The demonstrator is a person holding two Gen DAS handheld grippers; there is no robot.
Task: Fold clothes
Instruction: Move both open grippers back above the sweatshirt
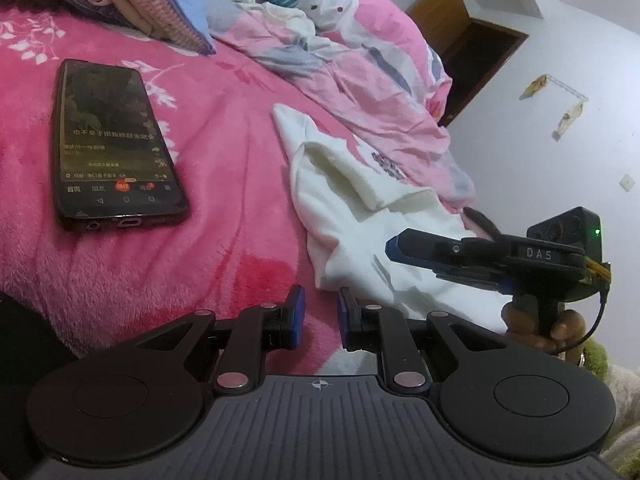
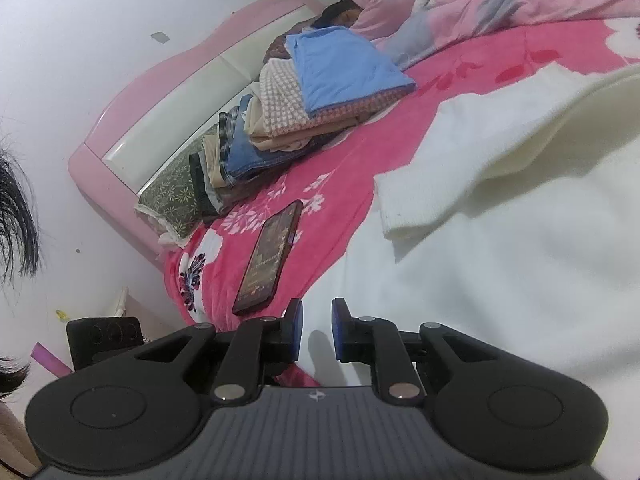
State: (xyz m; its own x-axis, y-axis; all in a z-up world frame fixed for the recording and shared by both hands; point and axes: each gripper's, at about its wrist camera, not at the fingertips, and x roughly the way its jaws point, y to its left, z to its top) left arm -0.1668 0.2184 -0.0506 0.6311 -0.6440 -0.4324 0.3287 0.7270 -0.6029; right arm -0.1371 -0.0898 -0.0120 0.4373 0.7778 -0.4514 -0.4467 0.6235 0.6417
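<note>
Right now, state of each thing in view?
white sweater: spread on the blanket, sleeve folded across, unheld
phone: face up, screen lit
clothes stack: folded, by the headboard
left gripper: jaws slightly apart, empty
right gripper: jaws slightly apart, empty

Count taken from both wrist views.

Tools: two. The left tool [image 1: 320, 322] and the right tool [image 2: 316, 330] each carry two blue-padded fingers.

White garments spread on the bed: one, a white sweatshirt [image 1: 360, 216].

Phones: one, a black phone [image 1: 108, 144] lying screen up on the pink blanket [image 1: 224, 128].

Stacks of folded clothes [image 2: 288, 112]: one, set against the headboard [image 2: 176, 112]. At least six folded layers can be made out; the exact number cannot be told.

Quilts: one, a pink patterned quilt [image 1: 360, 60], rumpled.

Pillows: one, olive floral pillow [image 2: 172, 196].
</note>
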